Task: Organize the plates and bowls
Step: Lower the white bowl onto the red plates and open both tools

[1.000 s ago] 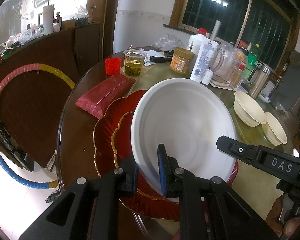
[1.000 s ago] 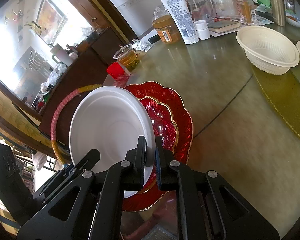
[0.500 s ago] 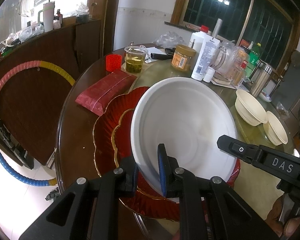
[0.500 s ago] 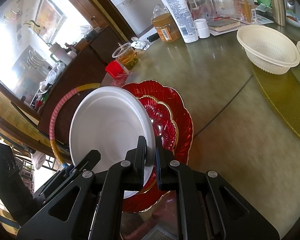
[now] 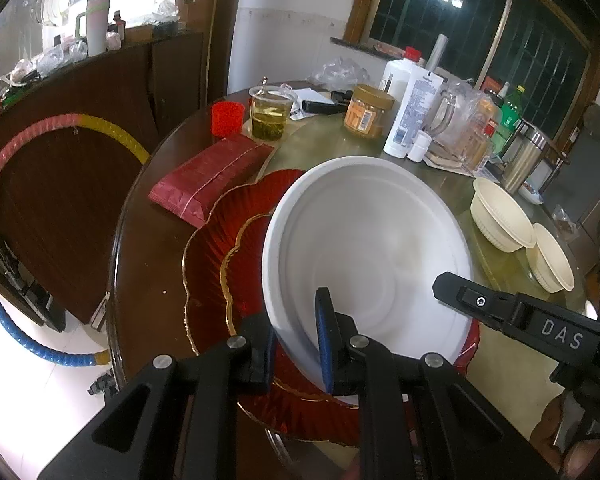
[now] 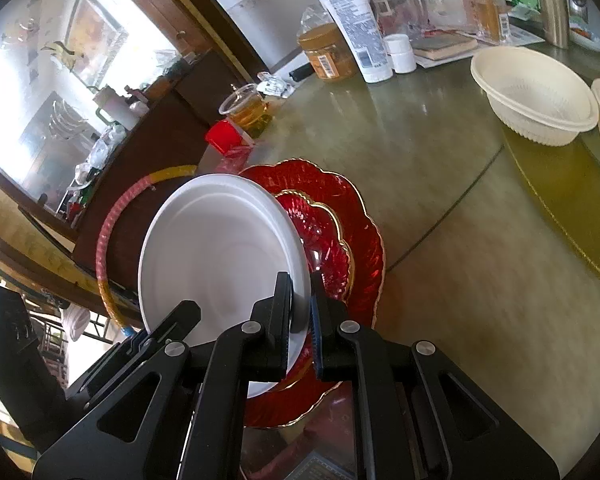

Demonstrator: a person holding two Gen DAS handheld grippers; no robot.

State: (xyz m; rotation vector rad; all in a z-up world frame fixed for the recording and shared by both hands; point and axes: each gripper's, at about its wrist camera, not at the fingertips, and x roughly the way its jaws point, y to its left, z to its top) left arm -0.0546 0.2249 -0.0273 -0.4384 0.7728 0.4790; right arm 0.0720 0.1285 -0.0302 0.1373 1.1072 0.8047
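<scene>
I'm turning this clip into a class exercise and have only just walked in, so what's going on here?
A person holds a round white plate with both grippers, tilted above two stacked red scalloped glass plates on the round table. The left gripper and right gripper each have their jaws shut on its near rim. Two cream ribbed bowls wait farther along.

My left gripper (image 5: 296,344) points steeply down, jaws clamped on the near rim of the white plate (image 5: 372,240). My right gripper (image 6: 300,320) angles down likewise, pinching the same plate's rim from the right side.
</scene>
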